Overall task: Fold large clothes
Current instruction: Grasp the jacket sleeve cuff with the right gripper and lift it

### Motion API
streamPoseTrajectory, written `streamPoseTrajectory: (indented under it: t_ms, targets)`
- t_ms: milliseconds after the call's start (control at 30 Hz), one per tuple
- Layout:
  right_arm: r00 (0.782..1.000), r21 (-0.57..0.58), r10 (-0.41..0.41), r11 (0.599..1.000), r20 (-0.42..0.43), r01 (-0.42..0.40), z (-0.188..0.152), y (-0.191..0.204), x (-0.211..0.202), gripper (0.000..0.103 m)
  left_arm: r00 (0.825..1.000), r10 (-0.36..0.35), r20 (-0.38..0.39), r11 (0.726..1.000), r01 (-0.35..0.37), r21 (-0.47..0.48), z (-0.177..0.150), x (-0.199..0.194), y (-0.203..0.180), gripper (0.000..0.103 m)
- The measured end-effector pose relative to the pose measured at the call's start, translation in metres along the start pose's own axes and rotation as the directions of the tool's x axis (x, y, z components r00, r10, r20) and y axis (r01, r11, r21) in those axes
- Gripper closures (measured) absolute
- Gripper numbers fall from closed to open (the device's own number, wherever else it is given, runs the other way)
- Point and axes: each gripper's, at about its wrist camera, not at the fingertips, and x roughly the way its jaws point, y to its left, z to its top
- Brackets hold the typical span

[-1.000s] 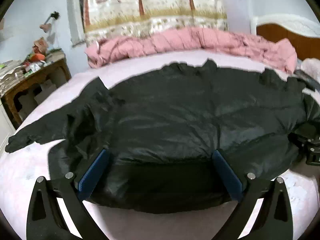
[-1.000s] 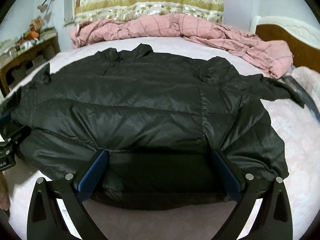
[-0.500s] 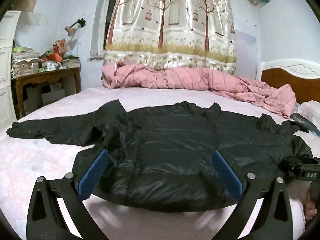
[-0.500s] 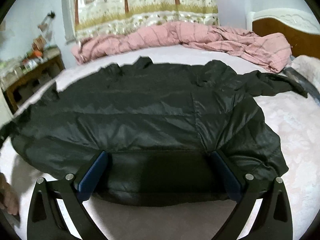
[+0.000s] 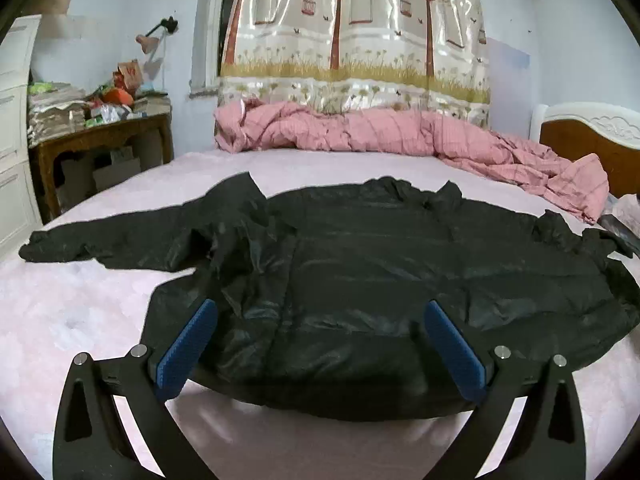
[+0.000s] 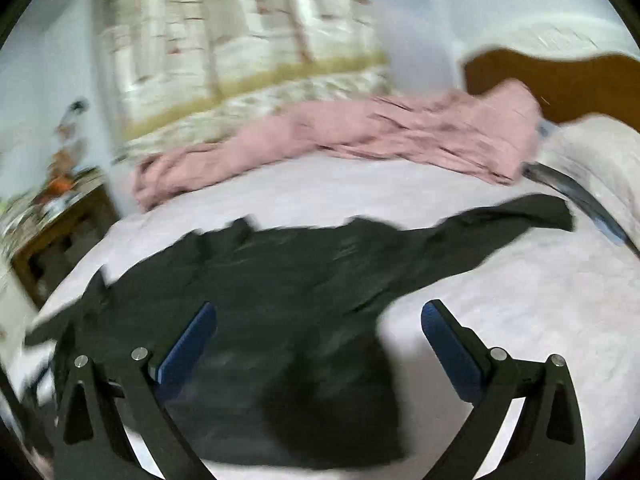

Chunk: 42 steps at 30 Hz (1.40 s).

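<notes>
The black puffer jacket lies flat on the pink bedsheet, its long axis running side to side across my view. On the far left, one sleeve stretches out toward the wooden side table, its cuff end resting on the sheet. The collar points away from me toward the crumpled pink quilt and the tree-print curtain, and the hem faces me.

My left gripper hangs over that near hem with its jaws spread wide and nothing between them; the left blue pad sits over the jacket's left side panel, while the other pad is over the hem further right. I cannot tell whether the pads touch the fabric.

The fabric is glossy, quilted in horizontal bands, creased and bunched around the left armpit, smoother across the middle.

In the right wrist view everything is smeared by motion. My right gripper is also spread wide and holds nothing. The jacket fills the space from the left finger to roughly the middle of the gap, and the right finger is over bare bedsheet. The jacket's other sleeve reaches up and right toward the brown headboard.
</notes>
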Motion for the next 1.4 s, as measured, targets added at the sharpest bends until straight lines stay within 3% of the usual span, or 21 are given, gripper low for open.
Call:
streamPoseTrajectory:
  t_ms: [100,200,300,400,567,633,667,733,900,1100,1167,1200,1267,1300,1333,1400]
  targets:
    - [0.996,0.123,-0.068,0.99,-0.065,0.076,0.052,-0.049,0.036,0.001,1.0,-0.002,0.005,1.0,0.002,-0.006,-0.001,-0.002,0.001,0.0]
    - [0.981,0.182,-0.131,0.971,-0.143,0.156,0.082,-0.085,0.082,0.007,1.0,-0.008,0.013,1.0,0.008,-0.005,0.0,-0.002,0.002,0.0]
    - [0.956,0.153,-0.214,0.957,-0.201,0.247,0.099,-0.105,0.131,0.011,1.0,-0.014,0.016,1.0,0.014,-0.006,0.001,-0.001,0.003,0.0]
    - [0.932,0.141,-0.234,0.95,-0.276,0.28,0.098,-0.125,0.175,0.019,1.0,-0.017,0.015,1.0,0.017,-0.01,0.001,-0.002,0.004,0.0]
    - [0.9,0.115,-0.226,0.951,-0.373,0.287,0.083,-0.139,0.226,0.047,1.0,-0.026,0.009,0.999,0.027,-0.026,0.002,-0.001,0.005,0.0]
    - [0.903,0.116,-0.217,0.954,-0.371,0.277,0.075,-0.142,0.224,0.086,1.0,-0.028,0.007,0.999,0.028,-0.028,0.002,-0.001,0.005,0.0]
    - [0.909,0.125,-0.201,0.957,-0.366,0.262,0.071,-0.144,0.218,0.094,1.0,-0.024,0.01,0.999,0.024,-0.025,0.002,-0.001,0.005,0.0]
    - [0.921,0.12,-0.208,0.958,-0.33,0.259,0.063,-0.145,0.197,0.099,1.0,-0.015,0.019,1.0,0.015,-0.008,0.002,-0.002,0.002,0.0]
    - [0.943,0.017,-0.237,0.969,-0.233,0.247,0.029,-0.135,0.122,0.1,1.0,-0.003,0.016,1.0,0.002,0.029,0.001,0.0,-0.004,0.0]
    - [0.95,0.023,-0.138,0.988,-0.281,0.15,-0.027,-0.136,0.07,0.1,1.0,-0.004,0.015,1.0,0.003,0.027,0.002,0.003,-0.007,0.0]
    - [0.95,0.018,-0.14,0.988,-0.278,0.15,-0.036,-0.136,0.06,0.096,1.0,-0.003,0.017,1.0,0.003,0.026,0.001,0.003,-0.007,0.0]
    - [0.955,0.033,-0.136,0.988,-0.264,0.15,-0.037,-0.138,0.055,0.089,1.0,-0.003,0.017,1.0,0.003,0.026,0.002,0.003,-0.007,0.0]
    - [0.964,0.082,-0.138,0.984,-0.227,0.16,-0.034,-0.144,0.047,0.062,1.0,-0.004,0.016,1.0,0.004,0.027,0.002,0.003,-0.007,0.0]
    - [0.969,0.117,-0.155,0.977,-0.192,0.179,-0.028,-0.15,0.042,0.037,1.0,-0.004,0.015,1.0,0.004,0.027,0.001,0.003,-0.007,0.0]
    - [0.973,0.147,-0.174,0.969,-0.155,0.196,-0.024,-0.156,0.037,0.031,1.0,-0.004,0.015,1.0,0.004,0.026,0.001,0.003,-0.007,0.0]
    - [0.979,0.217,-0.18,0.956,-0.092,0.196,-0.008,-0.173,0.033,0.031,1.0,-0.004,0.015,1.0,0.004,0.026,0.001,0.003,-0.007,0.0]
